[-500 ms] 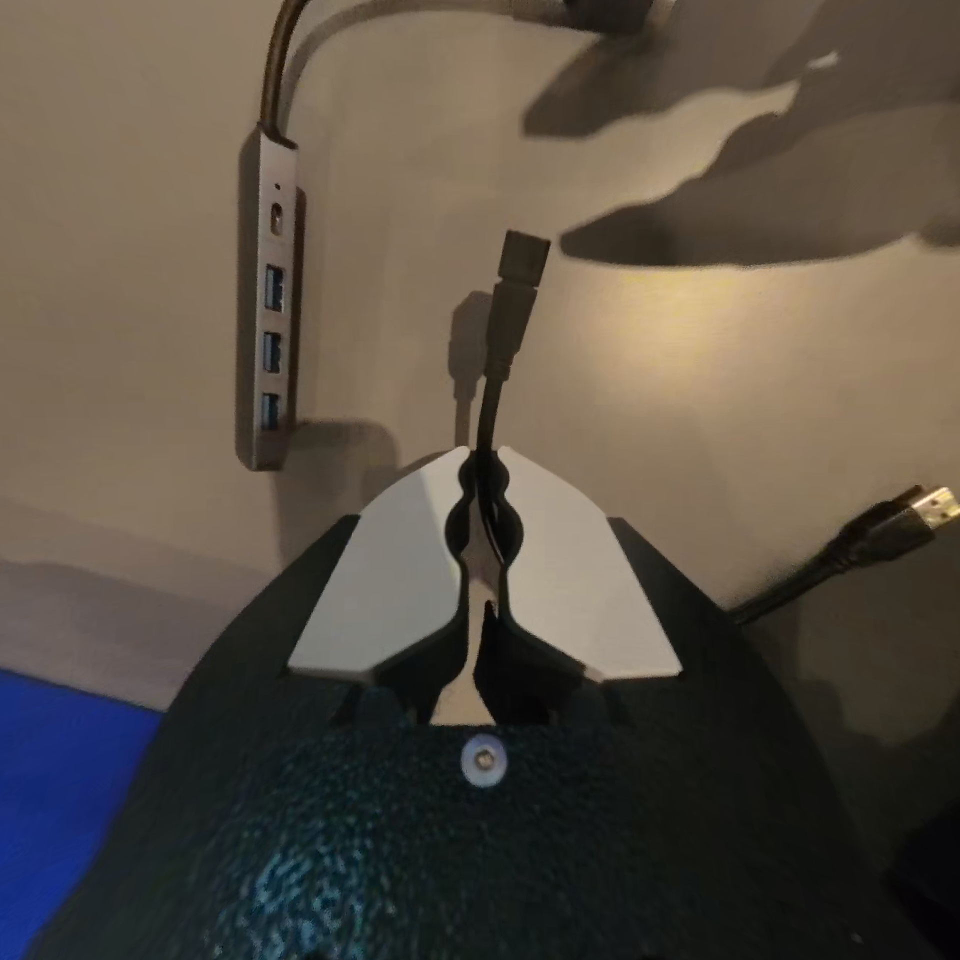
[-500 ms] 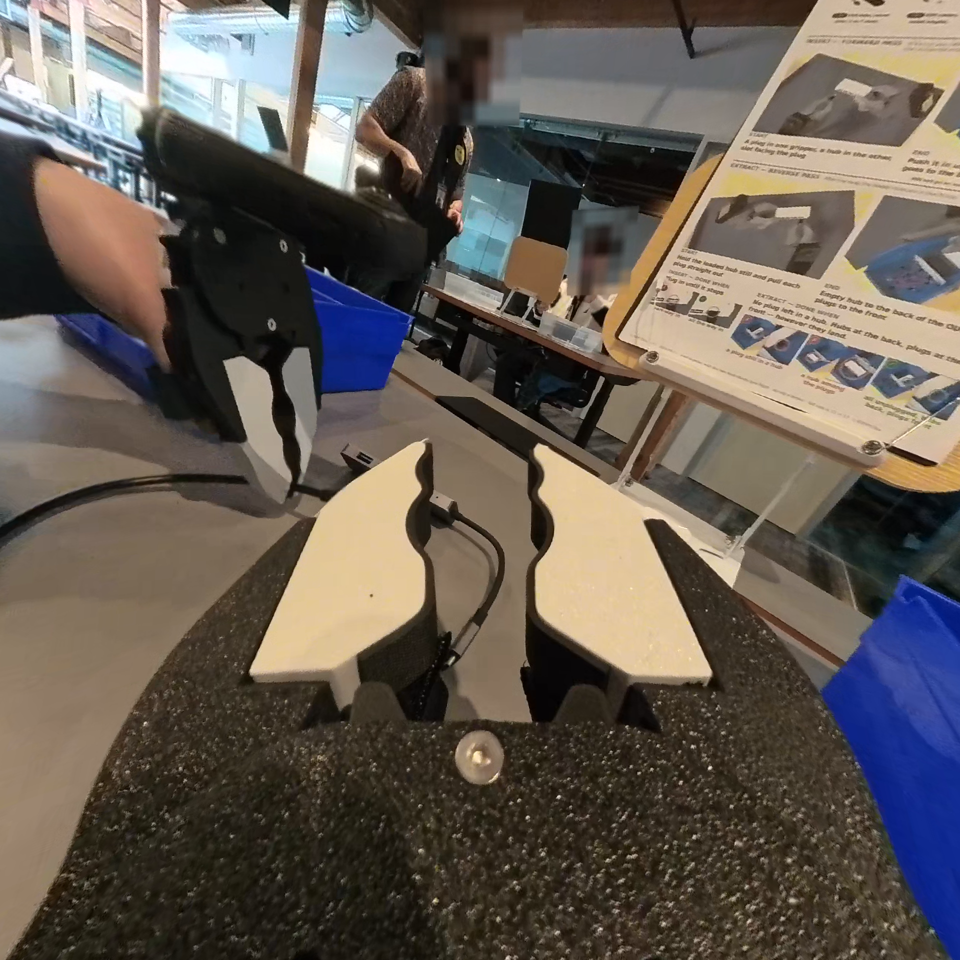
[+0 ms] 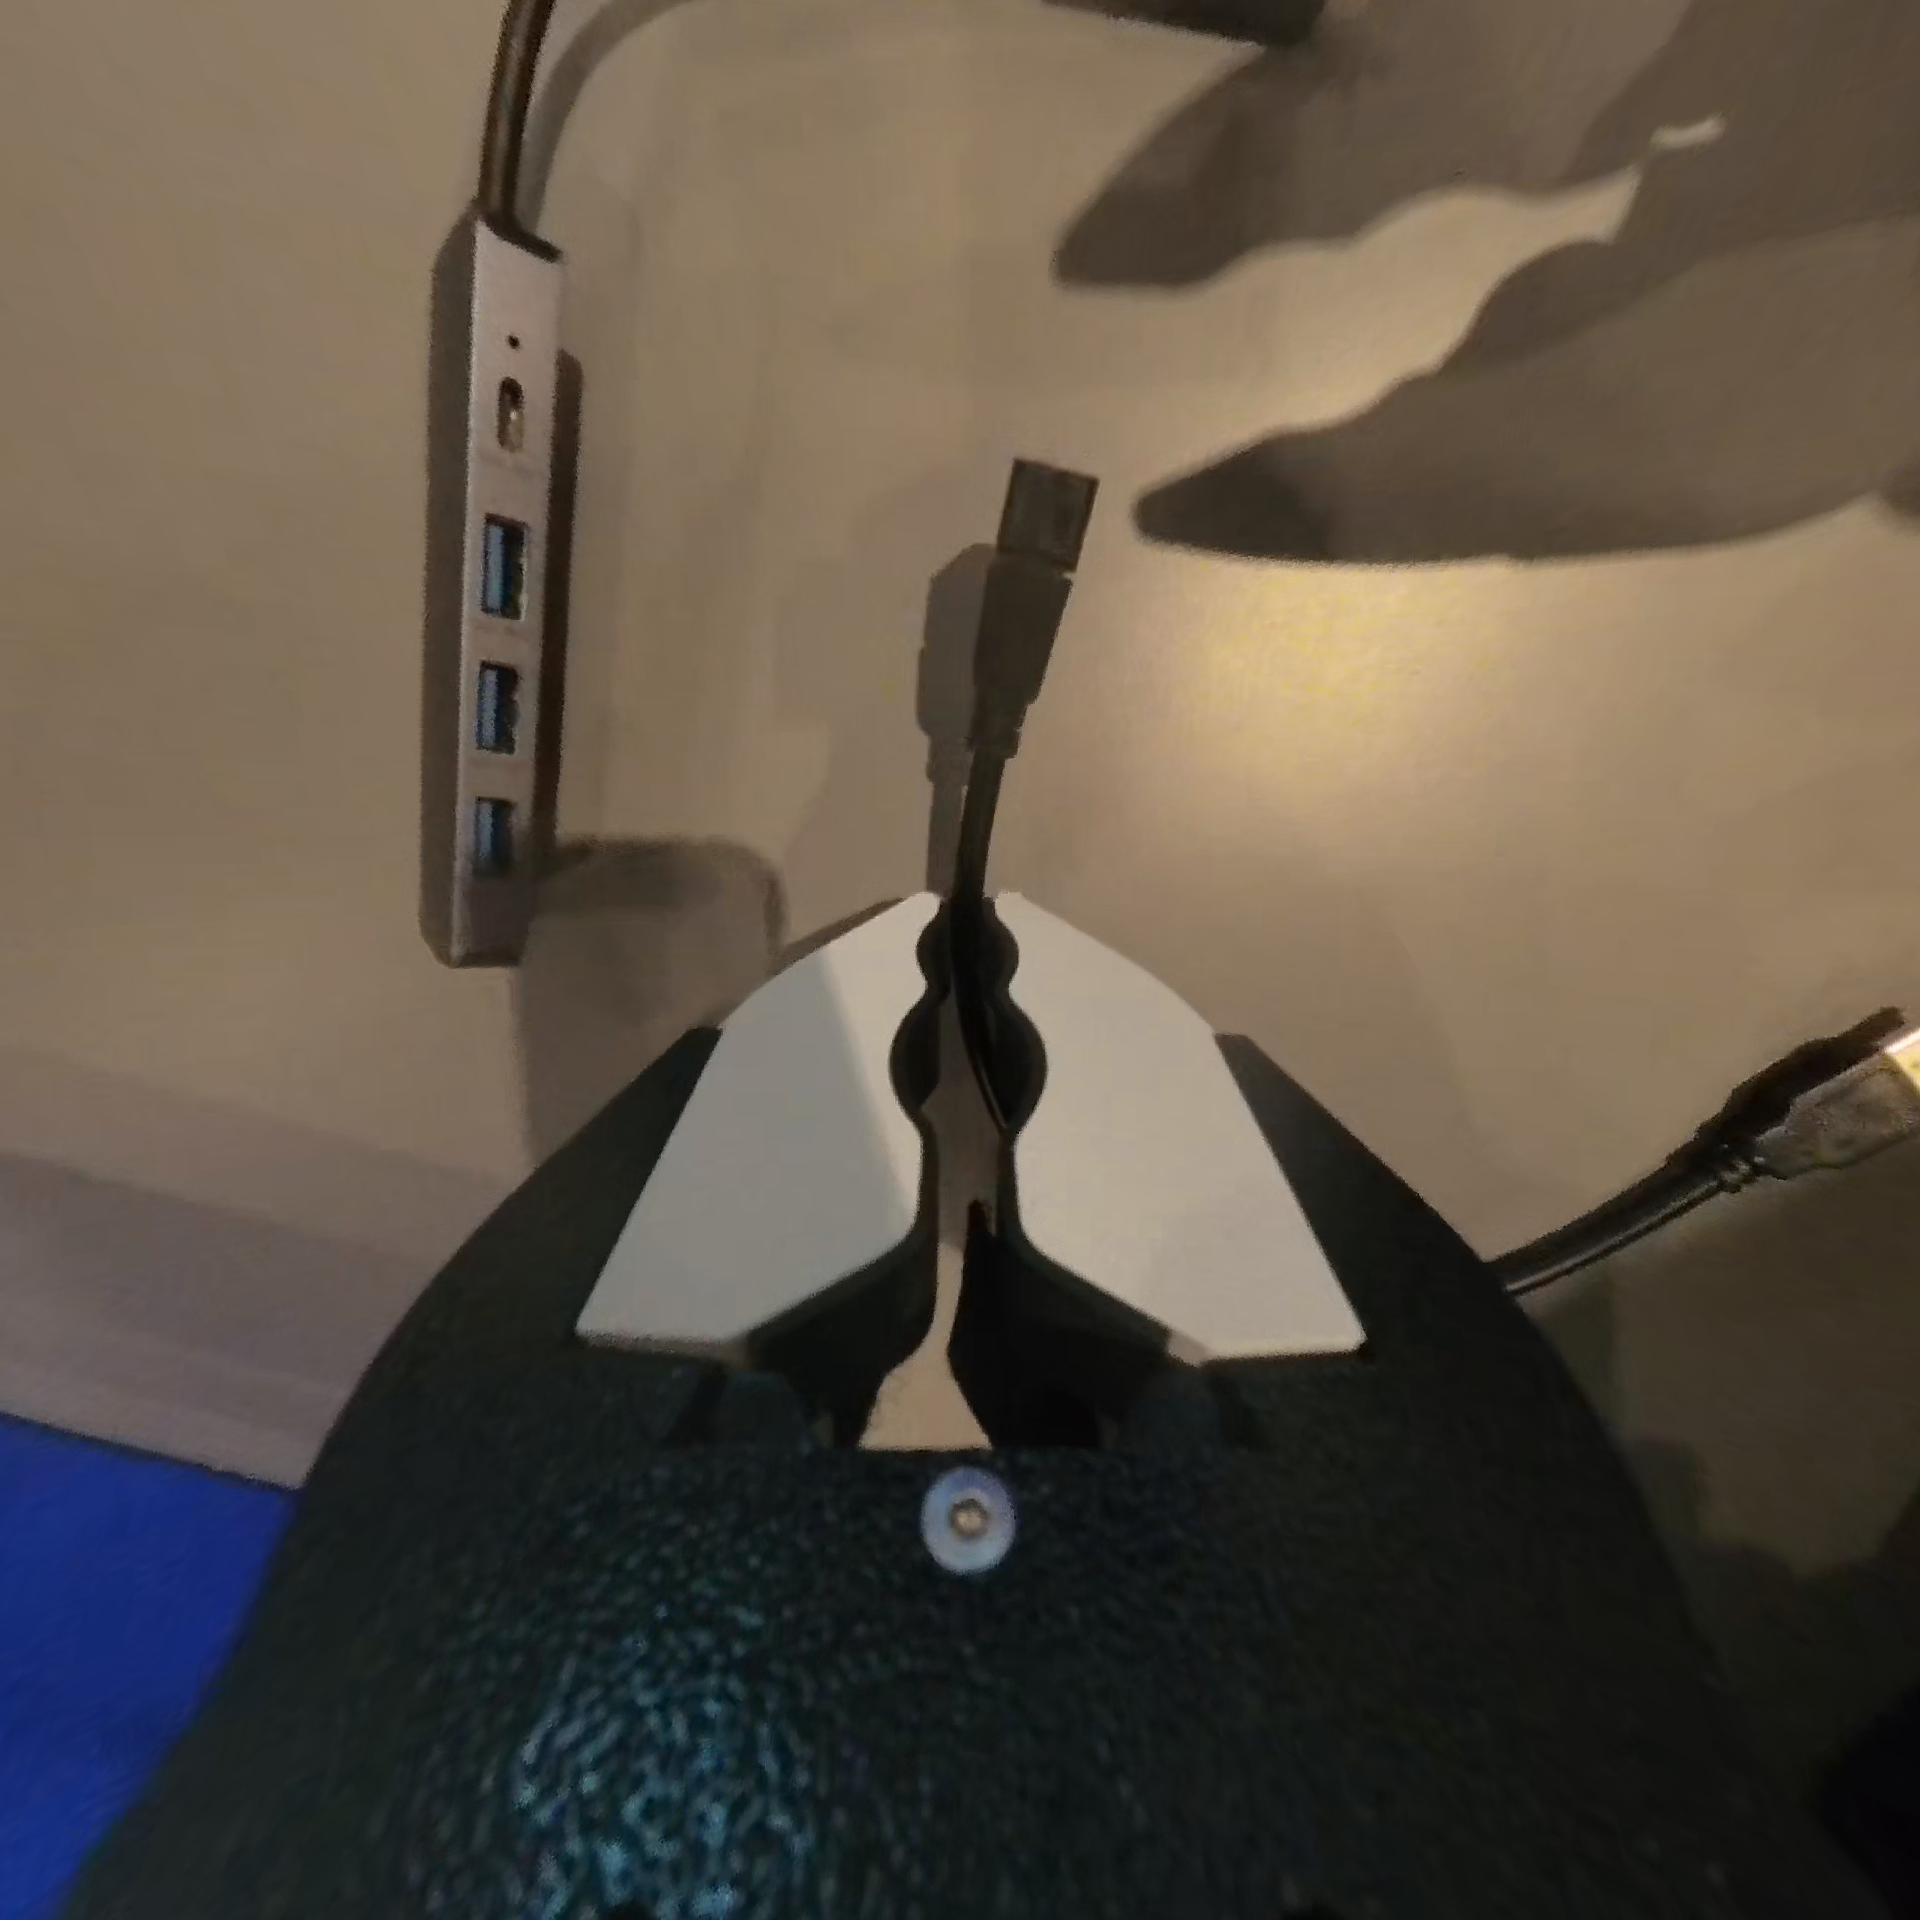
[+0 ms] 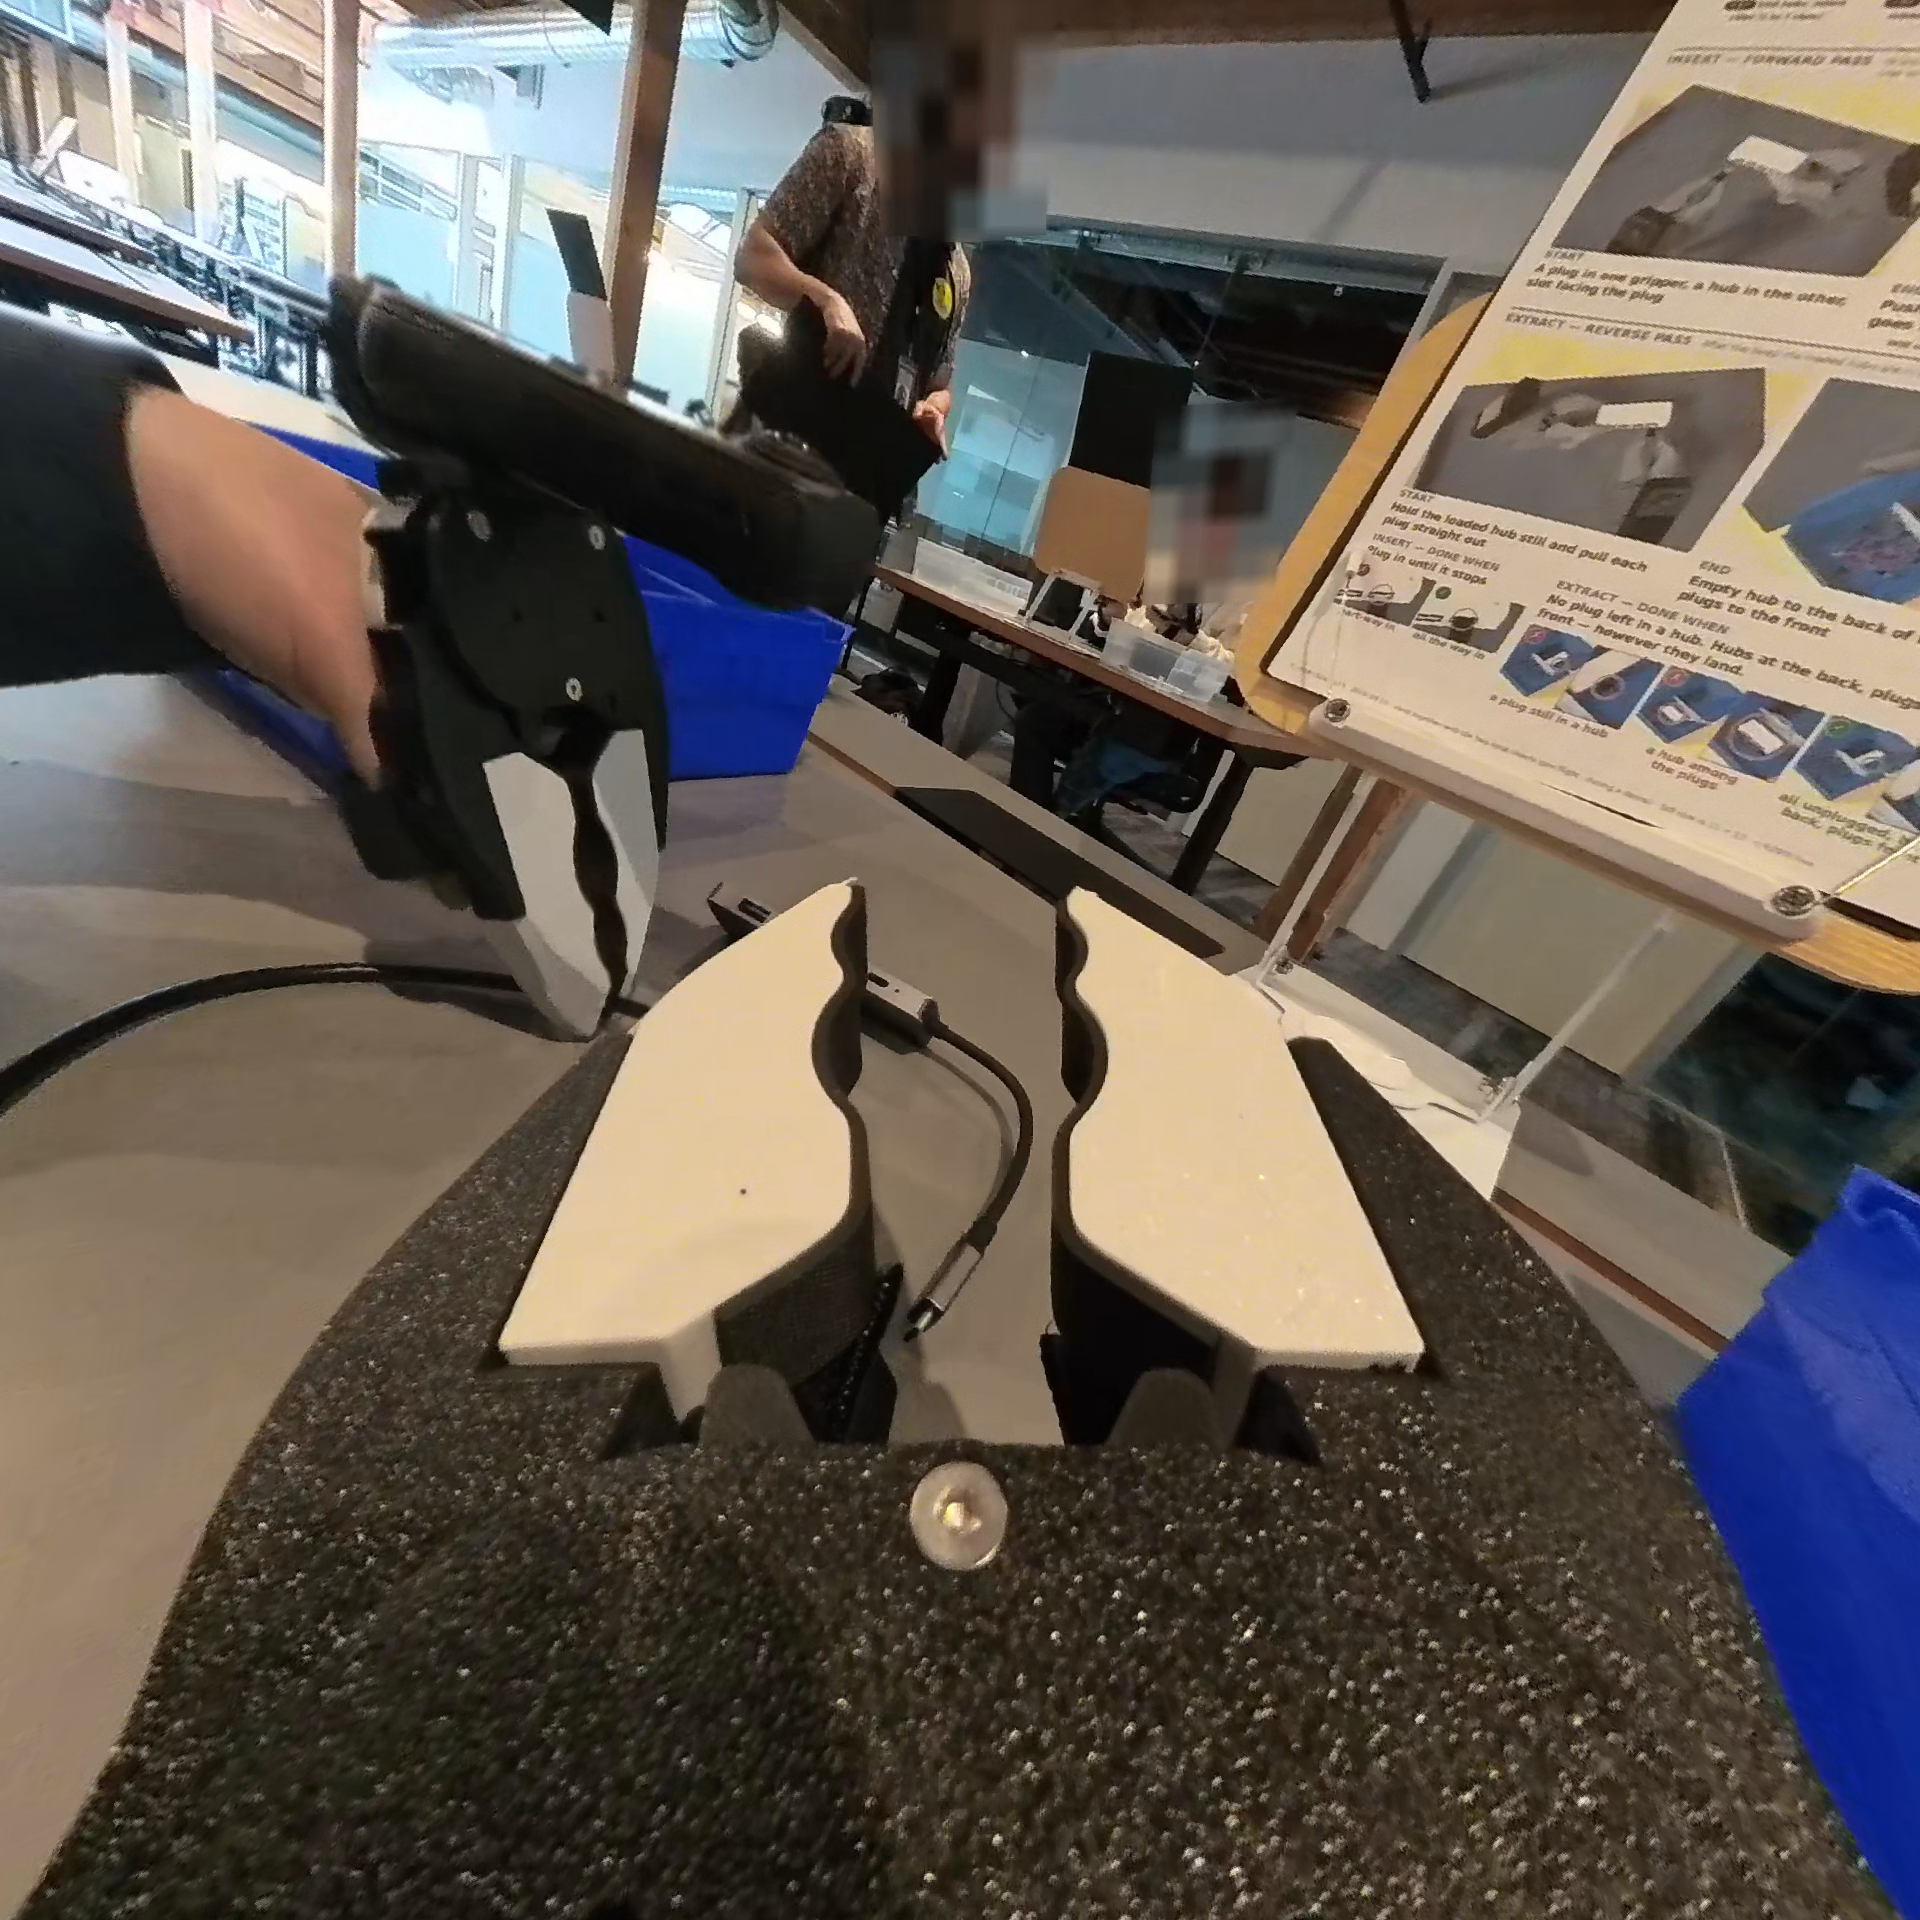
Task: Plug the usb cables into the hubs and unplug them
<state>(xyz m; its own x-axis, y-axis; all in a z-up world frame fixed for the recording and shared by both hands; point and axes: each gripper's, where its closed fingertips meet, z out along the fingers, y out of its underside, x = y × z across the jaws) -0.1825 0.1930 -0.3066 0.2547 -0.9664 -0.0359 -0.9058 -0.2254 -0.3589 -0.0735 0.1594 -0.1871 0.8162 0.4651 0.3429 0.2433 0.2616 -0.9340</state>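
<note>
In the left wrist view, the grey hub [image 3: 494, 613] lies flat on the table [image 3: 1403, 727] to the left of the left gripper [image 3: 966, 914], apart from it, with its row of ports facing toward the gripper side. The hub is judged light and rigid, liable to slide if pushed unsupported; grasp it across its long body. The left gripper is closed on the black cable [image 3: 982, 821] just behind the plug [image 3: 1039, 540], which projects forward beyond the fingertips. The cable is thin and flexible, so the plug may droop or swivel; a hold on the stiff plug housing would give better control. A second plug [image 3: 1808, 1122] lies at the right edge, untouched. In the right wrist view, the right gripper [image 4: 956, 914] stands open and empty above the hub's lead [image 4: 987, 1122], which lies between its fingers without contact.
</note>
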